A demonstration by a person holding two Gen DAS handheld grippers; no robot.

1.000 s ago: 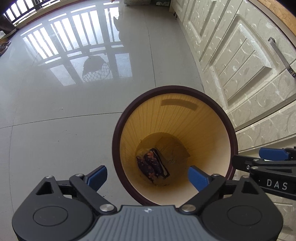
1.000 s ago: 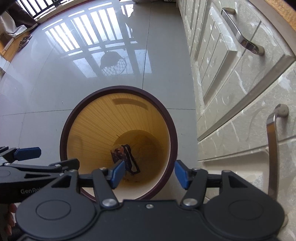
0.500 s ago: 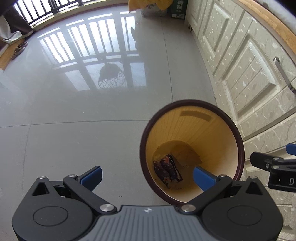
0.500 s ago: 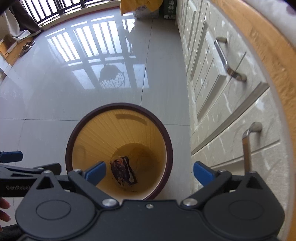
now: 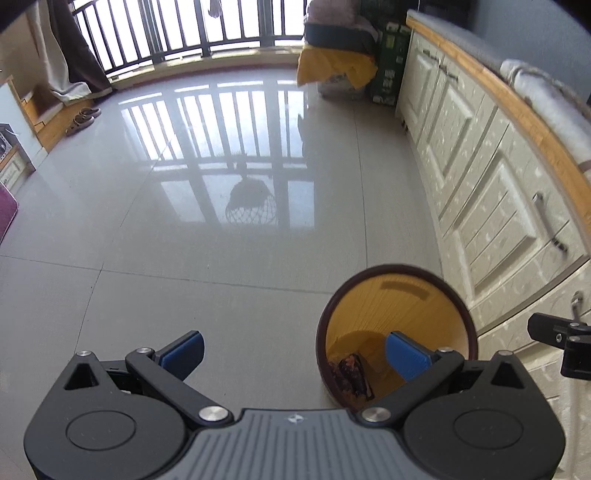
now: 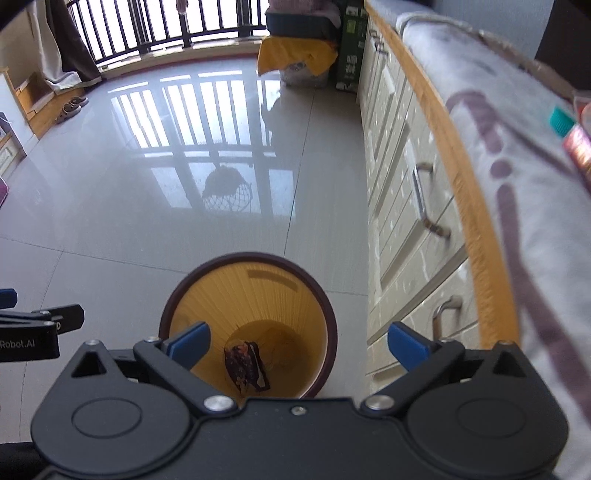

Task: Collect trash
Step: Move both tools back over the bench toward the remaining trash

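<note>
Flanking bin (image 6: pixel 325 295): cream cabinets (image 6: pixel 399 206).

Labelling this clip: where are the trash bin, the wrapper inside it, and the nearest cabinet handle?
trash bin (image 6: pixel 321 295), right wrist view, dark rim on its right side.
wrapper (image 6: pixel 245 365), right wrist view, middle of the crumpled wrapper at the bin's bottom.
cabinet handle (image 6: pixel 445 314), right wrist view, middle of the metal bar.

The bin (image 6: pixel 247 328) stood on the floor (image 6: pixel 147 221), just beside the cabinets (image 6: pixel 399 206) on its right. A wrapper (image 6: pixel 245 365) lay down in the bottom of the bin. Above it hung both tongs, the left tongs (image 5: pixel 293 354) partly left of the rim, the right tongs (image 6: pixel 295 343) over the bin's right side, nothing between either pair. The surface (image 6: pixel 517 166) ran along atop the cabinets, and the balcony railing (image 5: pixel 177 29) stood at the far end.
</note>
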